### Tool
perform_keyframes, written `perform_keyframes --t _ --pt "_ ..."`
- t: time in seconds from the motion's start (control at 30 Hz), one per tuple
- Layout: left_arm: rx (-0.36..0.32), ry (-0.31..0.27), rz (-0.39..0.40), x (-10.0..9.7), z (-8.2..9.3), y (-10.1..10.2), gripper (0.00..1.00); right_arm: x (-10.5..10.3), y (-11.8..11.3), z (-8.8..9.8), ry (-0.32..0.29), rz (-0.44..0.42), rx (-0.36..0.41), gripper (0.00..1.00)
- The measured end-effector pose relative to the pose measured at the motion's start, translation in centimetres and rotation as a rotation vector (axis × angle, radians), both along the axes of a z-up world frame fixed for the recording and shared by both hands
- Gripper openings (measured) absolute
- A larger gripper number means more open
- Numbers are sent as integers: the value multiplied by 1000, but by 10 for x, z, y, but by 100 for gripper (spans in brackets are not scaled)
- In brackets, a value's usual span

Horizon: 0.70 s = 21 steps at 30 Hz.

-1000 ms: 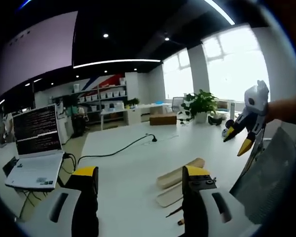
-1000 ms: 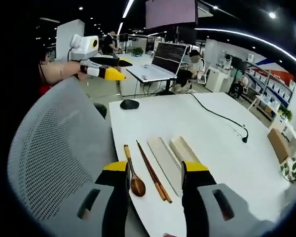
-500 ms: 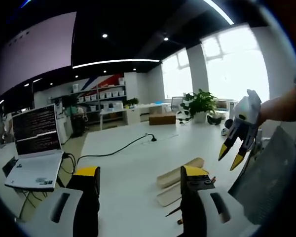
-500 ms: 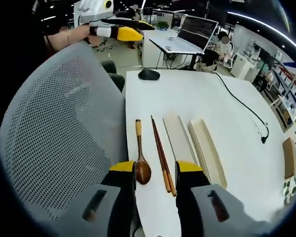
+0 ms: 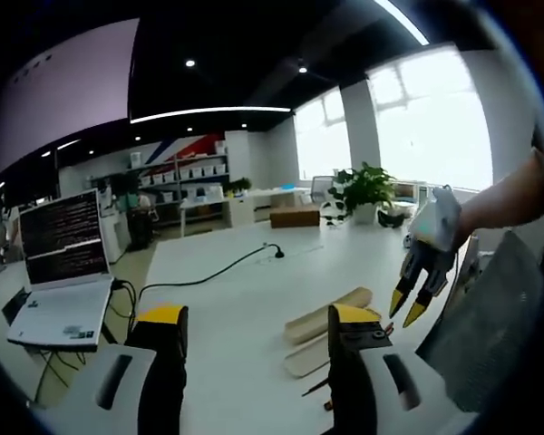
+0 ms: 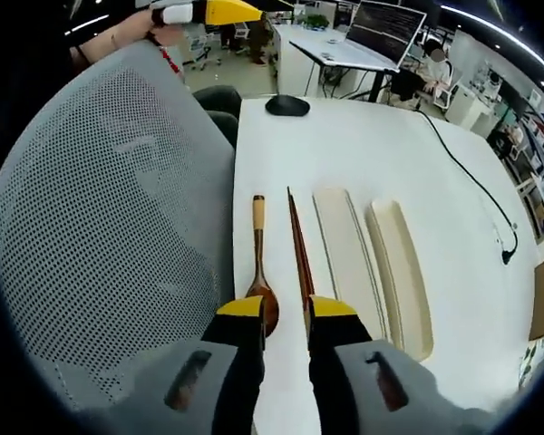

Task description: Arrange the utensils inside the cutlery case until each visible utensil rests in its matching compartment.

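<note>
In the left gripper view, my left gripper (image 5: 249,340) hangs above the white table (image 5: 227,308) with its yellow-tipped jaws wide apart and nothing between them; I keep it clear, I think, until it is needed. Past the right jaw lie the two pale, long halves of the cutlery case (image 5: 331,317), side by side. My right gripper (image 5: 408,304) points down near them.

In the right gripper view, my right gripper (image 6: 286,313) has its jaws narrow, held just over the bowl of the brown wooden spoon (image 6: 259,263), beside the dark wooden chopsticks (image 6: 298,249). Both utensils lie outside the case halves (image 6: 376,258), next to the grey mesh chair back (image 6: 109,208). I judge the spoon is my first pick.
</note>
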<state>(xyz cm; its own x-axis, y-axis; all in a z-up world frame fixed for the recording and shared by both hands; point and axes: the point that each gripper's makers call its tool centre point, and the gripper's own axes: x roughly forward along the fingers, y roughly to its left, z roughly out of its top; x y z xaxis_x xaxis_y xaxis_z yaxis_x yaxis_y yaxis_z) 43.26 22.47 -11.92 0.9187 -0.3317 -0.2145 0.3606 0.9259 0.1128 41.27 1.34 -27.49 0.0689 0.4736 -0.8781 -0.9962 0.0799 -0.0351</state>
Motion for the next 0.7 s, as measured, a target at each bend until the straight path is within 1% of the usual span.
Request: perform_keyframes --t 0.13,0.2,0.23,0.27,0.33,0.4,0.47,0.63,0.7 --pt "1 1 -2 0 0 -1 64 1 4 -11 11 30 -33 14" --pt "3 2 -2 0 0 -1 63 3 6 -14 19 22 -45 13" --pt "4 1 -2 0 0 -1 63 5 3 -18 33 -13 -84 12" --pt "4 1 -1 0 0 -1 63 6 4 -20 44 -19 -95 10" --pt "6 3 0 0 0 -1 63 7 9 -25 40 -2 -93 10" --pt "7 4 1 0 0 -1 63 7 11 -30 49 2 -112 12" --pt "7 4 1 0 0 -1 63 7 13 -33 46 25 -117 13" --pt "17 -6 14 1 1 1 65 9 17 -40 56 32 -124 12" --pt "3 -1 7 1 0 -1 64 9 18 -41 61 34 -128 12"
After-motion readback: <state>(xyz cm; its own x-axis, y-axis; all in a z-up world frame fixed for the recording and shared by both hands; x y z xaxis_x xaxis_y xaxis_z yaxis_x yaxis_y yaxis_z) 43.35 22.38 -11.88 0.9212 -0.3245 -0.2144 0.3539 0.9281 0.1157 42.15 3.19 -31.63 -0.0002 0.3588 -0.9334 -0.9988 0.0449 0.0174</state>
